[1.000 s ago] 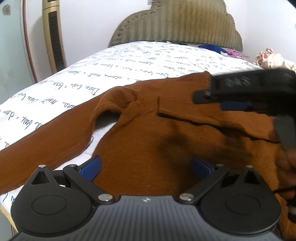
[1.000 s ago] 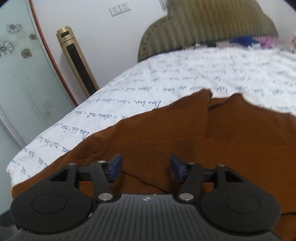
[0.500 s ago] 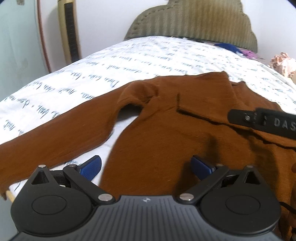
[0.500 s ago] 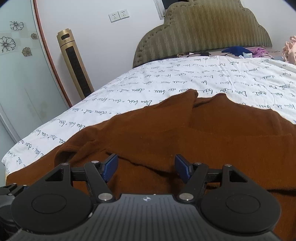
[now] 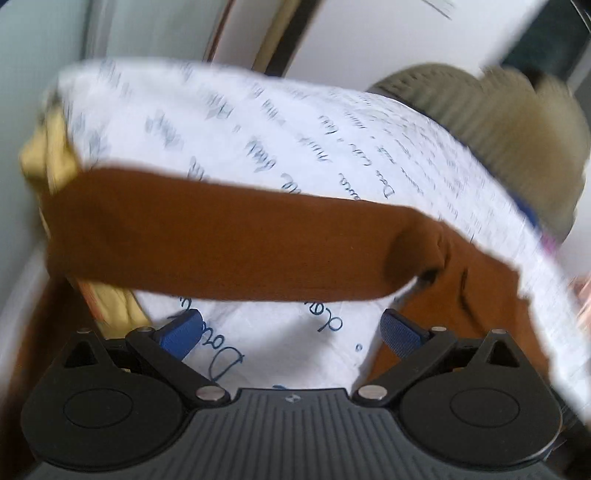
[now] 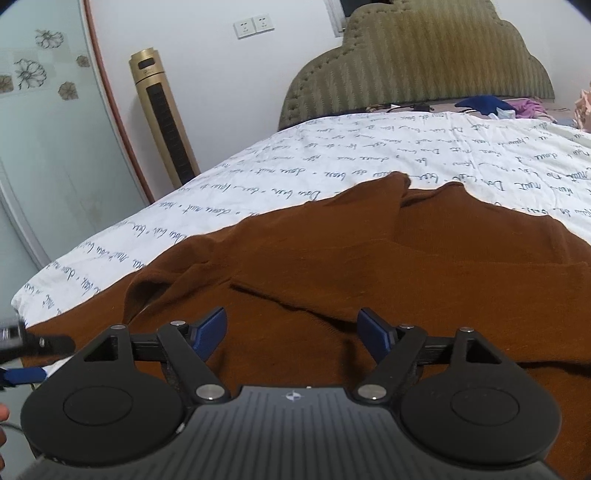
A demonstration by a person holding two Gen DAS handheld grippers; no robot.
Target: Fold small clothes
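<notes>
Ideally left gripper (image 5: 290,332) (jaws apart, like right gripper (image 6: 291,334)) pinches the sleeve (image 5: 221,236) near its far-left cuff; fold it rightward over the sweater (image 6: 351,266).

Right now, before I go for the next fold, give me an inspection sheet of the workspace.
Surface: bed with white script-print cover, lightly wrinkled.
Job's things: brown sweater spread on the cover, one part already folded over the body; its long sleeve stretches out flat toward the bed's edge.
Clutter: small pile of blue and pink clothes near the headboard; yellow fabric at the bed's corner.
Grippers: left hand-held gripper open, over the cover just short of the sleeve, view blurred; right hand-held gripper open, over the sweater body, holding nothing.
Cables: nothing seen.
Surroundings: padded headboard, gold tower fan, wall sockets, frosted glass panel.
</notes>
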